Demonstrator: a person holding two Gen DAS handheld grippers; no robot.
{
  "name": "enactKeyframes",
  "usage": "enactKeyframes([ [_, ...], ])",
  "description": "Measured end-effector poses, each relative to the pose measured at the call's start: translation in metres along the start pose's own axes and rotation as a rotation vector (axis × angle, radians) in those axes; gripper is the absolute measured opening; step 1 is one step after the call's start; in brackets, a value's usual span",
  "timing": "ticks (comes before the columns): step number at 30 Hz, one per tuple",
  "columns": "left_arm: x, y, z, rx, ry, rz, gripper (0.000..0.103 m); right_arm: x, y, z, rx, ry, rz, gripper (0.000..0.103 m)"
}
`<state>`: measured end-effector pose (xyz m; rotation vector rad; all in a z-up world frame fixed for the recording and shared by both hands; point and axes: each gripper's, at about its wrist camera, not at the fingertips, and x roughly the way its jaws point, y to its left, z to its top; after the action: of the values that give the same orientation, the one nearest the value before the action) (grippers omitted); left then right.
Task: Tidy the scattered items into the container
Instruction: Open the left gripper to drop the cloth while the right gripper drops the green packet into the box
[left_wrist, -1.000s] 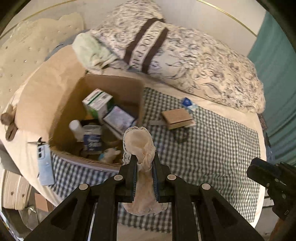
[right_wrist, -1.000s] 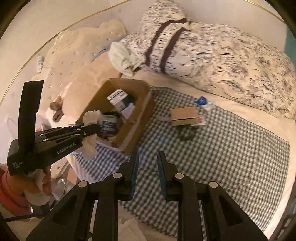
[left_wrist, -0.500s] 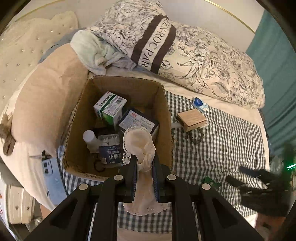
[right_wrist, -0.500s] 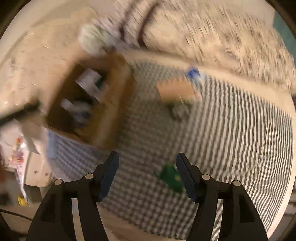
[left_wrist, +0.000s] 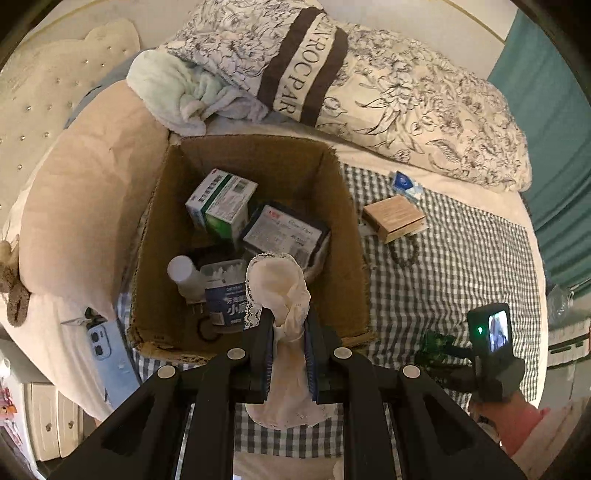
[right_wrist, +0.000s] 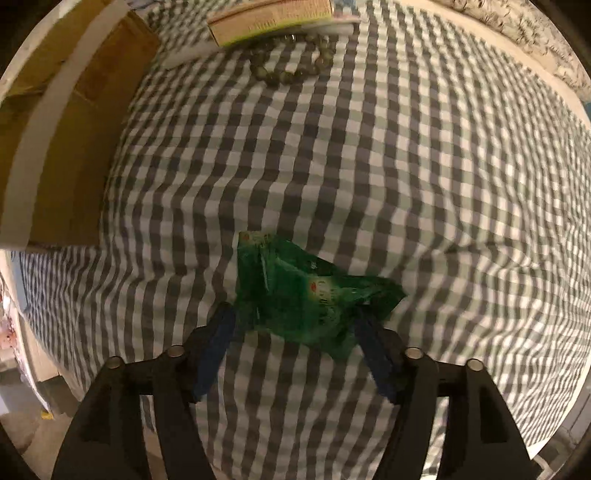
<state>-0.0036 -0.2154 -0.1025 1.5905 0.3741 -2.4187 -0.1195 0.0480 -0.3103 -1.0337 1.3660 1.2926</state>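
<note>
My left gripper (left_wrist: 289, 325) is shut on a cream lace-edged sock (left_wrist: 282, 291) and holds it above the near side of an open cardboard box (left_wrist: 347, 206). The box holds a green-and-white carton (left_wrist: 221, 203), a flat packet (left_wrist: 282, 232), a white bottle (left_wrist: 183, 273) and a blue-labelled tub (left_wrist: 225, 295). My right gripper (right_wrist: 295, 328) is open, low over the checked cloth (right_wrist: 406, 166), its jaws either side of a crumpled green packet (right_wrist: 306, 291). It also shows in the left wrist view (left_wrist: 436, 345).
A small wooden box (left_wrist: 393, 218), a blue-and-white packet (left_wrist: 404, 184) and a dark bead bracelet (right_wrist: 291, 72) lie on the cloth right of the cardboard box. A blue phone (left_wrist: 105, 350) lies left of it. Floral pillows (left_wrist: 406, 96) and a pale towel (left_wrist: 181, 96) lie behind.
My left gripper has carried the sock forward over the box. My right gripper has opened wide and dropped down to the green packet on the cloth.
</note>
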Motion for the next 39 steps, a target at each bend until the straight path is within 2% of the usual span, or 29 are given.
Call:
enactKeyframes([
  [2,0.002,0.003,0.0,-0.008,0.009,0.01,0.014,0.007,-0.002,0.004,0.014,0.019,-0.015,0.066],
  [5,0.003,0.005,0.001,-0.016,0.01,0.009,0.015,0.002,-0.006,0.004,0.023,0.013,-0.026,0.046],
  [7,0.004,0.005,0.004,-0.016,0.008,0.0,0.015,-0.009,-0.01,0.0,0.02,0.003,-0.026,0.04],
  [11,0.007,0.003,0.011,-0.022,-0.002,-0.026,0.015,-0.051,-0.018,-0.007,0.044,-0.077,0.023,0.04],
  [14,0.011,0.002,0.014,-0.022,0.002,-0.045,0.014,-0.099,-0.013,-0.008,0.046,-0.169,0.087,0.04],
  [18,0.017,0.006,0.019,-0.032,0.006,-0.067,0.014,-0.172,0.015,-0.001,0.005,-0.307,0.178,0.04],
  [21,0.021,0.012,0.021,-0.031,0.01,-0.067,0.015,-0.212,0.053,0.011,-0.048,-0.379,0.239,0.04],
  [25,0.024,0.019,0.023,-0.025,0.015,-0.064,0.015,-0.23,0.114,0.032,-0.154,-0.424,0.28,0.04],
  [28,0.023,0.025,0.025,-0.002,0.011,-0.064,0.015,-0.226,0.142,0.042,-0.169,-0.433,0.307,0.043],
  [29,0.022,0.027,0.026,0.006,0.006,-0.061,0.019,-0.225,0.151,0.046,-0.16,-0.433,0.323,0.048],
  [30,0.021,0.029,0.027,0.013,0.003,-0.055,0.034,-0.226,0.159,0.051,-0.141,-0.438,0.331,0.053],
  [31,0.021,0.031,0.028,0.019,0.007,-0.048,0.065,-0.229,0.163,0.053,-0.114,-0.448,0.337,0.065],
  [32,0.021,0.034,0.029,0.02,0.011,-0.039,0.079,-0.232,0.163,0.054,-0.093,-0.46,0.342,0.069],
  [33,0.019,0.037,0.029,0.012,0.003,-0.028,0.089,-0.233,0.164,0.058,-0.079,-0.475,0.348,0.069],
  [35,0.015,0.044,0.031,0.0,-0.02,-0.024,0.09,-0.238,0.163,0.061,-0.068,-0.501,0.354,0.069],
  [39,0.015,0.048,0.035,0.007,-0.011,-0.018,0.09,-0.247,0.148,0.061,-0.012,-0.54,0.339,0.069],
])
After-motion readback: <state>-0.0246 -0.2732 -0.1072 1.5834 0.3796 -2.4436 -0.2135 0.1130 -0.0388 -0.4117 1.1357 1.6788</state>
